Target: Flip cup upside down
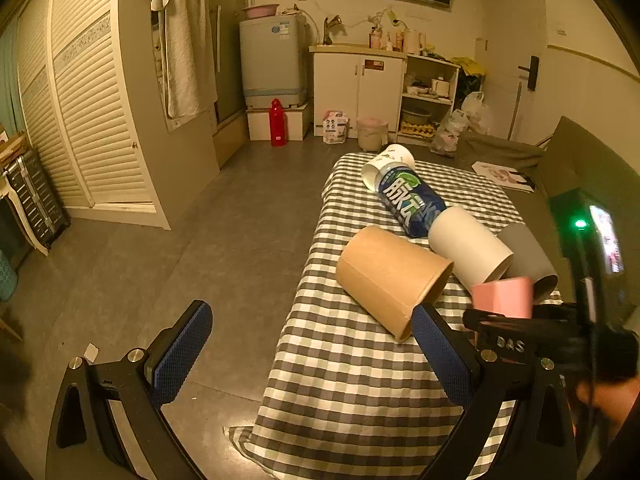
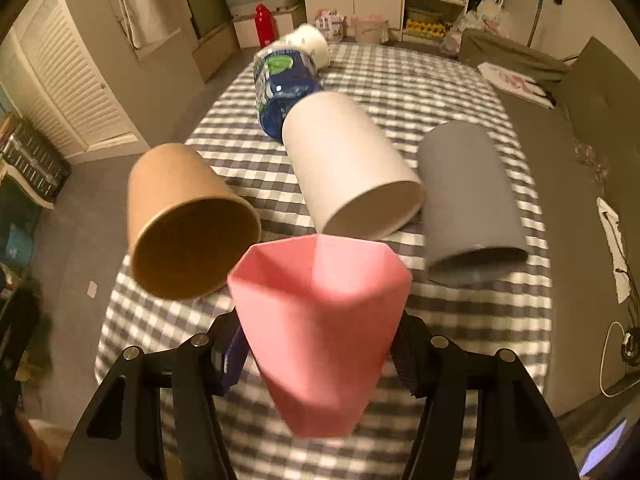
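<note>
My right gripper (image 2: 318,354) is shut on a pink faceted cup (image 2: 320,320), held above the checkered table with its mouth facing away and slightly up. The same cup (image 1: 504,296) and right gripper (image 1: 520,332) show at the right of the left wrist view. My left gripper (image 1: 312,356) is open and empty, at the table's near left edge beside a brown paper cup (image 1: 392,276) that lies on its side.
On the checkered cloth (image 2: 400,80) lie a brown cup (image 2: 188,224), a white cup (image 2: 348,164), a grey cup (image 2: 468,196), a blue printed cup (image 2: 284,84) and a small white cup (image 2: 308,44), all on their sides. Grey sofa (image 2: 592,92) at right.
</note>
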Action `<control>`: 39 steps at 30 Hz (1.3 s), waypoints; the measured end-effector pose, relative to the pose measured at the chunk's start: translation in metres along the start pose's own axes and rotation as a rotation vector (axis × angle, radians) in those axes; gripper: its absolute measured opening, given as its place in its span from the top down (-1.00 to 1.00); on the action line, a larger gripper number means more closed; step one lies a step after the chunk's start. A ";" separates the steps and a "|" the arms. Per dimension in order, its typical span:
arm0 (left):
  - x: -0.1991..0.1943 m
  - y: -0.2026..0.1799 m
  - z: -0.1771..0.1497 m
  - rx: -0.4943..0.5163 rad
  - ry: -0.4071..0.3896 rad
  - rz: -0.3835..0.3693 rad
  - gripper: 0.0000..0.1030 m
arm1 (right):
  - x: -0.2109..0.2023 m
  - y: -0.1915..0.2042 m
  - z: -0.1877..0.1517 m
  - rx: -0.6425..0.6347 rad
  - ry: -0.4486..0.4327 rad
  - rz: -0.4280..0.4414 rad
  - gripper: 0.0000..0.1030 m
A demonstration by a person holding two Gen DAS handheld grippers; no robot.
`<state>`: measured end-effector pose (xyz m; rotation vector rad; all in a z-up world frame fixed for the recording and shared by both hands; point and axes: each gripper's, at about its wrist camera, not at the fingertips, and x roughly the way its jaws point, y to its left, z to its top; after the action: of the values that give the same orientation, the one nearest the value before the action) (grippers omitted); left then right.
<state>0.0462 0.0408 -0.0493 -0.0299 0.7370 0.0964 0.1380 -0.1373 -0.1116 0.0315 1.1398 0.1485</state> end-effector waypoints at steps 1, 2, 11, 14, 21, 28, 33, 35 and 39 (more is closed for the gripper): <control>0.001 0.002 0.000 -0.002 0.002 0.002 -0.99 | 0.008 0.000 0.002 0.011 0.018 0.006 -0.17; 0.002 0.003 0.001 -0.004 0.003 0.003 -0.99 | 0.013 -0.001 0.003 0.019 0.029 0.013 -0.17; 0.006 -0.003 -0.003 0.006 0.012 -0.019 -0.99 | -0.033 -0.023 -0.017 0.024 -0.097 0.012 -0.54; 0.002 -0.015 -0.004 0.023 0.011 -0.037 -0.99 | -0.068 -0.037 -0.029 0.010 -0.177 -0.006 -0.59; -0.008 -0.051 -0.015 -0.020 0.021 -0.089 -0.99 | -0.124 -0.077 -0.062 0.044 -0.342 -0.056 -0.71; -0.005 -0.111 -0.035 0.031 0.048 -0.140 -0.99 | -0.115 -0.109 -0.075 0.100 -0.340 -0.063 -0.71; 0.011 -0.141 -0.045 0.044 0.048 -0.134 -1.00 | -0.105 -0.130 -0.075 0.149 -0.310 -0.056 -0.71; 0.021 -0.149 -0.049 0.041 0.057 -0.131 -0.99 | -0.101 -0.136 -0.074 0.165 -0.300 -0.057 -0.71; 0.036 -0.157 -0.057 0.051 0.065 -0.123 -0.95 | -0.096 -0.141 -0.073 0.175 -0.287 -0.052 -0.71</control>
<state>0.0497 -0.1164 -0.1170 -0.0302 0.8009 -0.0410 0.0473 -0.2937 -0.0698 0.1730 0.8632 -0.0027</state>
